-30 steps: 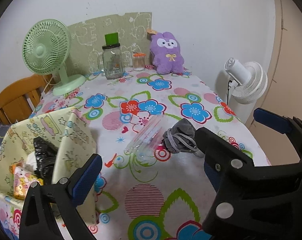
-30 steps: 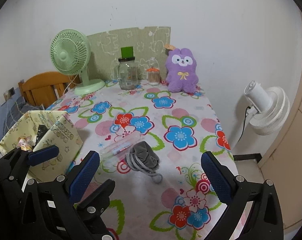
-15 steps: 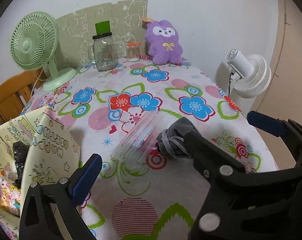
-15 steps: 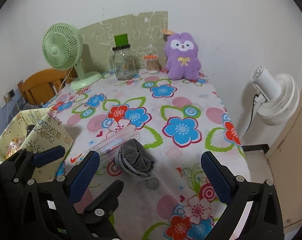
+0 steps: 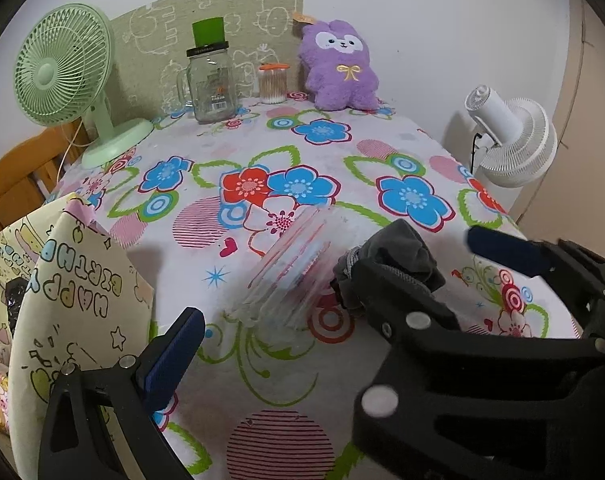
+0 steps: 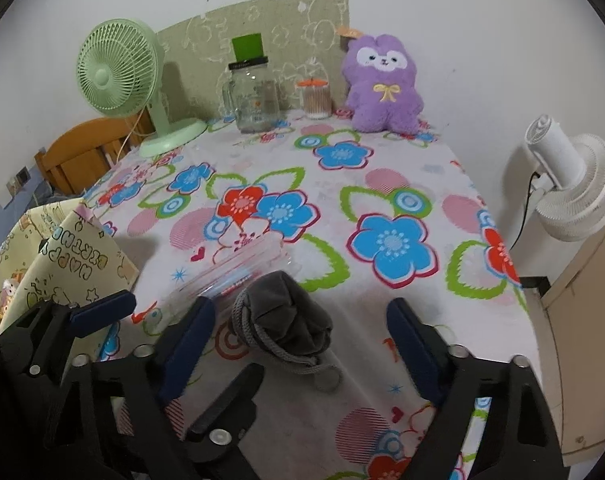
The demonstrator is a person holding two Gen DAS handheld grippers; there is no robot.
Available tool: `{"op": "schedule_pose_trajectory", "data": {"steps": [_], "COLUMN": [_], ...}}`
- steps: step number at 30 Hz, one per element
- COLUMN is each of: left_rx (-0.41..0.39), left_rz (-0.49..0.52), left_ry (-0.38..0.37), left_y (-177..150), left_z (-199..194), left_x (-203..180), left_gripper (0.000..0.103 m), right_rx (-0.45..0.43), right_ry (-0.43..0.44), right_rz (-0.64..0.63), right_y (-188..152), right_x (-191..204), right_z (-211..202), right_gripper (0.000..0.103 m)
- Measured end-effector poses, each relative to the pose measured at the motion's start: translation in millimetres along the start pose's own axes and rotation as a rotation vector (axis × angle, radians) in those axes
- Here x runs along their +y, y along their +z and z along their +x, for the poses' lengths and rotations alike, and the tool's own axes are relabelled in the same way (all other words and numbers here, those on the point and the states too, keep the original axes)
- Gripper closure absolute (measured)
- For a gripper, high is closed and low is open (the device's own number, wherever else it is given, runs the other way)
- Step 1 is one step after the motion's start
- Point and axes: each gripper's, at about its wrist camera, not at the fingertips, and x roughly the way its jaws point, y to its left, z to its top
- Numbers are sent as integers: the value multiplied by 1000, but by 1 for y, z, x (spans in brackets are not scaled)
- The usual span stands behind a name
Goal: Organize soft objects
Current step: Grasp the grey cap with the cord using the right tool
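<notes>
Pouch [image 5: 398,252] lying grey and bunched on table [image 5: 262,368], touching clear bag [image 5: 290,276]; gift bag [image 5: 78,304] standing open at left, holding packets. Left gripper [image 5: 334,292] hovering low, spread wide.

Pouch [image 6: 286,316] sitting between right gripper's [image 6: 298,328] spread fingers [image 6: 412,344], untouched. Plush [image 6: 382,84] leaning at far wall beside jar [image 6: 256,96].

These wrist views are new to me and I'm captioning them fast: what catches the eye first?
The loud flowered tablecloth fills both views. At its far end a purple plush bunny sits against the wall, with a mint-green desk fan at the far left. Nearer, a grey drawstring pouch lies beside a clear plastic bag, between the open fingers of the right gripper.
</notes>
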Motion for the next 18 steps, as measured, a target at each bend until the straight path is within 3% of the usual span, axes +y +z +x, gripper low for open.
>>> {"op": "schedule_pose_trajectory", "data": {"steps": [6, 18], "left_rx": [20, -13], "left_rz": [7, 30], "left_ry": [6, 57], "left_y": [0, 12], "left_z": [3, -7], "left_x": [-1, -16], "left_gripper": [1, 1], "right_rx": [53, 4], "right_ry": [35, 17], "right_rz": [24, 71], "right_y": [-4, -4], "right_x": [-1, -20], "right_z": [8, -15], "right_gripper": [56, 65]}}
